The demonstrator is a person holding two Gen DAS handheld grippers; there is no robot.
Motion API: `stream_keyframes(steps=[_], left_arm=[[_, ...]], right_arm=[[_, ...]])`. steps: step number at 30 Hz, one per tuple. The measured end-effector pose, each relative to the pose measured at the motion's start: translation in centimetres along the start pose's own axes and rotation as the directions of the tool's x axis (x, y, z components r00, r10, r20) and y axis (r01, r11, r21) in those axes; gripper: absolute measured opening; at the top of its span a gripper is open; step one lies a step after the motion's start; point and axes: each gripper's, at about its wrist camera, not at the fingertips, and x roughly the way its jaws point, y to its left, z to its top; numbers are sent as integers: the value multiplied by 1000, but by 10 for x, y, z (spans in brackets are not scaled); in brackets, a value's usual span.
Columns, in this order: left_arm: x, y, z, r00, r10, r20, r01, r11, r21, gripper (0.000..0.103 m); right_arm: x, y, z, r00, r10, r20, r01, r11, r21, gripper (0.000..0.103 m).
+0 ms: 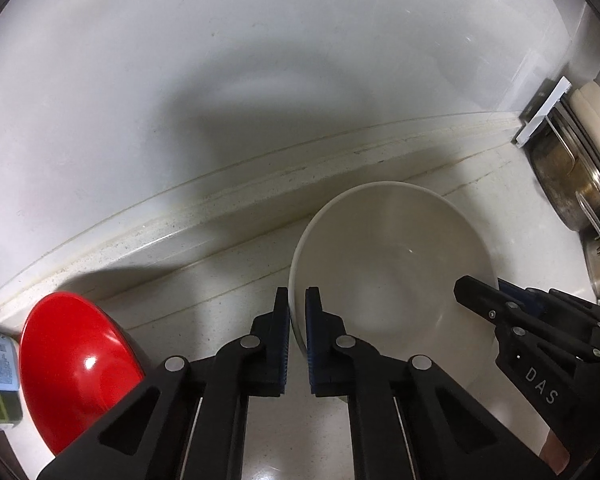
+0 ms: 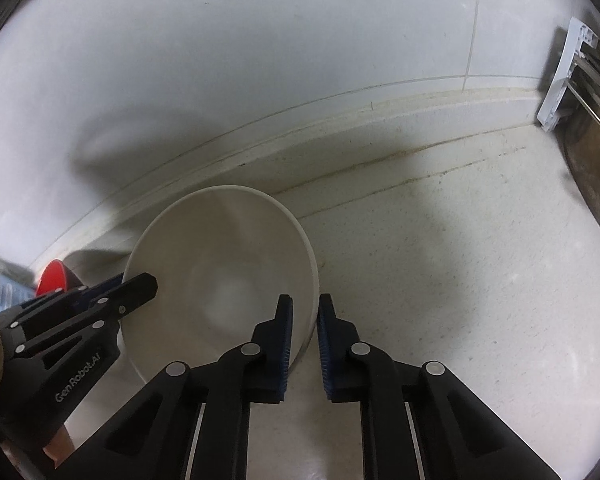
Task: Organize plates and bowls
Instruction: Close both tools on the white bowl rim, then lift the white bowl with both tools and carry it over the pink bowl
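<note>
The white bowl (image 1: 392,264) sits upright, mouth up, round with no long axis, on the pale speckled worktop (image 2: 460,280) just before the wall. It is plain, glossy and empty. The left gripper (image 1: 298,308) and right gripper (image 2: 304,312) each have jaws clamped narrow on opposite rims. A red bowl (image 1: 76,364) lies left of it; steel pans (image 1: 572,184) stand right.

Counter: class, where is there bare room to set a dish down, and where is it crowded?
Free: the counter between the white bowl and the metal pots, and the strip between the bowl and the red bowl. Crowded: the corner by the pots and the left edge beside the red bowl.
</note>
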Motion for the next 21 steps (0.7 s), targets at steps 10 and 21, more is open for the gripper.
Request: stream_keyframes(steps=[10, 21], left_arm=[[-3, -5, 1, 1000, 5, 10, -5, 1000, -19, 9], [-49, -11, -20, 1000, -14, 26, 15, 1000, -20, 9]], right_arm=[[1, 4, 0, 1000, -12, 8, 12, 1000, -13, 13], [-40, 12, -10, 998, -25, 57, 27, 999, -33, 13]])
